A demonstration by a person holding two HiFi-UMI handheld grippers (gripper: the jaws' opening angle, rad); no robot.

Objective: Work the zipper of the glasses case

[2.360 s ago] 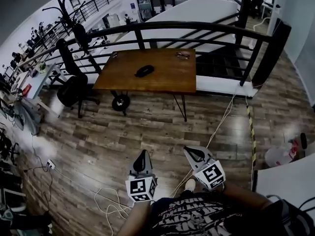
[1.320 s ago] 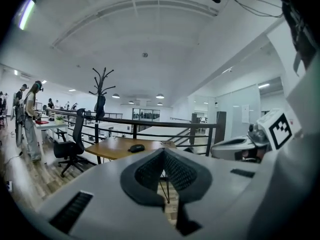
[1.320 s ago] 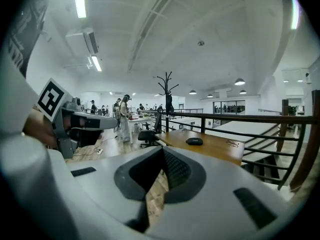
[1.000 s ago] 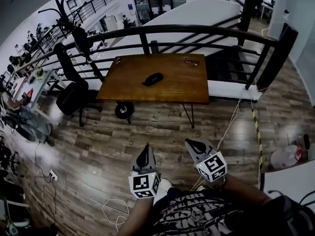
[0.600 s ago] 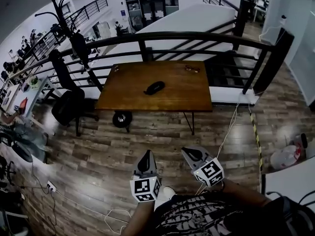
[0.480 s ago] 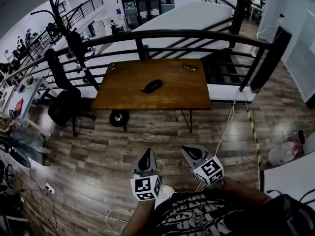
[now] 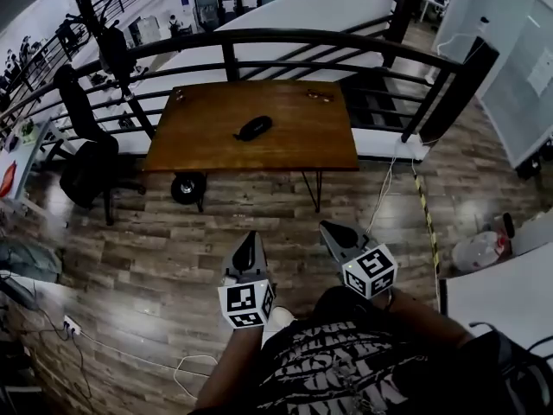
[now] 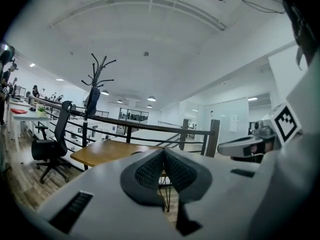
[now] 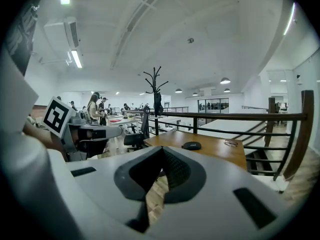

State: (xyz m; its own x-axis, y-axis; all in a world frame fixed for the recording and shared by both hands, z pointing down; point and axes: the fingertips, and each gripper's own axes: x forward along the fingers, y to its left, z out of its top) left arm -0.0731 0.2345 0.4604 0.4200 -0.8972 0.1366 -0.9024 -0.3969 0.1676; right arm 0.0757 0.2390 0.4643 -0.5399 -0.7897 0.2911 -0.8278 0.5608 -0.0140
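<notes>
Black oval glasses case (image 7: 253, 128) lies near the middle of one wooden table (image 7: 285, 150), long axis slanting near-left to far-right. It sits well ahead of two grippers, across plank floor (image 7: 259, 206): left gripper (image 7: 246, 247) points almost straight at it, right gripper (image 7: 337, 233) is offset rightward. Both pairs of jaws are clenched together, empty. One pair of spectacles (image 7: 319, 96) rests at the table's far edge.
</notes>
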